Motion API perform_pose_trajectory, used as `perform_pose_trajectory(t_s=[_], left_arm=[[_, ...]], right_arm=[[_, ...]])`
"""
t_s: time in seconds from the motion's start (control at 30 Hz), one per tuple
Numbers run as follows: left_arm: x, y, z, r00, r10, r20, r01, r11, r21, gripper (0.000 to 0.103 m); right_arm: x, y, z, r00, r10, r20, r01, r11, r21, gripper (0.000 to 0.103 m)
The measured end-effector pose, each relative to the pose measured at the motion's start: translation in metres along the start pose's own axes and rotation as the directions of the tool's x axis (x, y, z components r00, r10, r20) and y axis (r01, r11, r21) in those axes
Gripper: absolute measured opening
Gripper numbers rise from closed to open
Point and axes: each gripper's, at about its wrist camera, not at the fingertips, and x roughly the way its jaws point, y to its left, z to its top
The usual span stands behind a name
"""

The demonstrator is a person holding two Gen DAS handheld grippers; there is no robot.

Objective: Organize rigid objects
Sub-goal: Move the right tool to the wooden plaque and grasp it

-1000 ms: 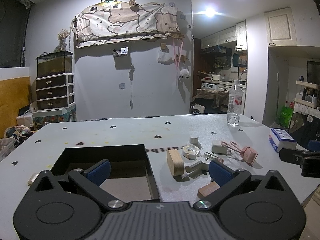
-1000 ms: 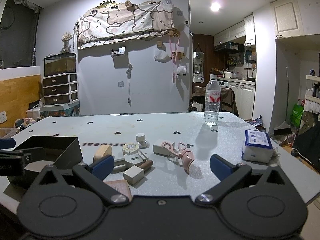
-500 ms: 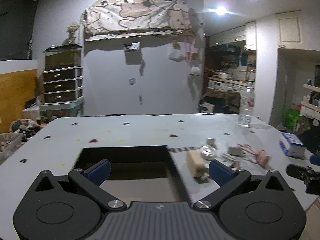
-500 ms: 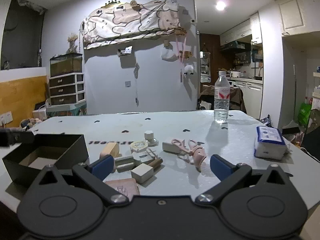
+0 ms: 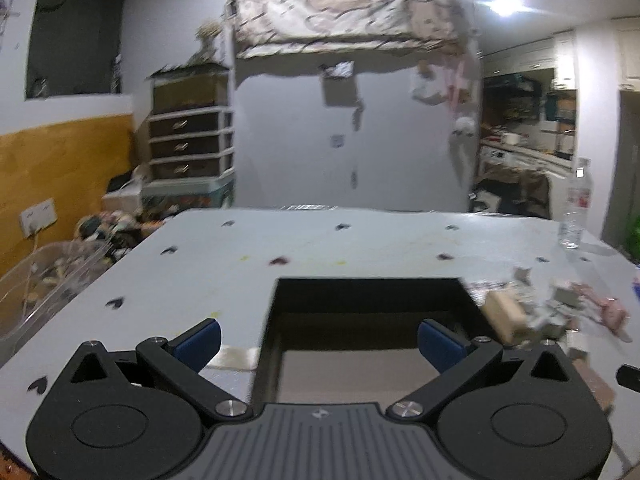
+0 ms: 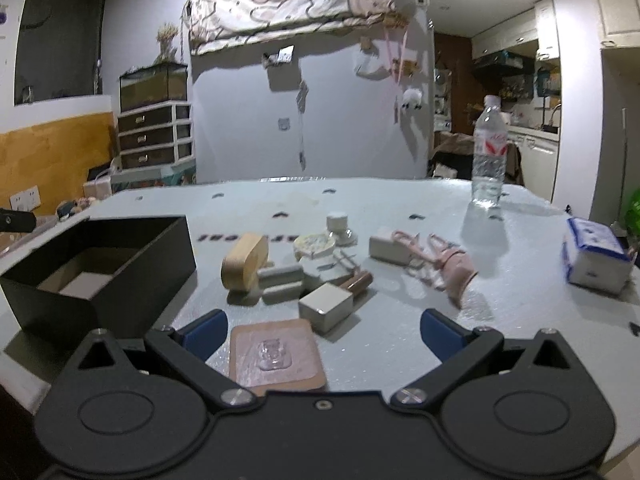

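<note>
Table (image 6: pixel 400 208): pale grey w/ small dark heart marks, carries everything. Biggest item on it is the black open-top box (image 6: pixel 132 276), at the table's left side near the front edge; inside looks bare, just a pale floor showing, so prob. the bin the loose bits are meant for. Left tongs (image 5: pixel 318 342) hang just over the box's near rim, blue pads spread wide, nothing between them; likely parked there to steady or guide the box, tho that view is blurred.

Right-rear of the table: clear water bottle (image 6: pixel 489 152), upright, well apart from the rest. Right edge: white-and-blue tissue pack (image 6: pixel 596 254).

The task's things sit in a loose cluster mid-table, just right of the box, none in it yet. Pink square pad (image 6: pixel 276 354) lies flat closest to the front edge, partly between the pads of the right tongs (image 6: pixel 322 334), which are open wide and gripping nothing, so it looks like the first pick. Behind it: white block (image 6: pixel 326 306), rounded wooden piece (image 6: pixel 244 266) on its edge, two grey bars (image 6: pixel 282 282) touching it, pink scissors (image 6: pixel 444 258) lying over toward the right, white charger-like block (image 6: pixel 390 250), tape roll (image 6: pixel 314 244), small white knob (image 6: pixel 337 222).
</note>
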Motion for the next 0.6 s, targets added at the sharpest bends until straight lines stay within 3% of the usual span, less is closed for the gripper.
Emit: perform_pose_trajectory(t_s=[0.1, 0.17, 0.37, 0.53, 0.6], left_arm=[[0.011, 0.016, -0.004, 1.000, -0.001, -0.025, -0.001, 0.999, -0.049, 0.100], [0.015, 0.023, -0.008, 0.999, -0.004, -0.038, 0.002, 0.997, -0.074, 0.090], [0.030, 0.032, -0.018, 0.996, -0.019, -0.092, 0.011, 0.996, -0.091, 0.051], [0.041, 0.035, -0.026, 0.993, 0.005, -0.120, -0.016, 0.995, -0.094, 0.013], [0.044, 0.039, -0.027, 0.992, 0.013, -0.129, -0.026, 0.994, -0.103, 0.007]], right_arm=[[0.010, 0.004, -0.002, 1.000, 0.018, -0.024, -0.018, 1.000, -0.016, 0.103], [0.017, 0.008, -0.002, 0.998, 0.027, -0.056, -0.029, 0.999, -0.034, 0.103], [0.026, 0.013, -0.003, 0.994, 0.066, -0.085, -0.070, 0.996, -0.049, 0.102], [0.034, 0.018, -0.002, 0.991, 0.075, -0.110, -0.083, 0.994, -0.070, 0.093], [0.037, 0.020, -0.003, 0.990, 0.078, -0.118, -0.088, 0.993, -0.079, 0.089]])
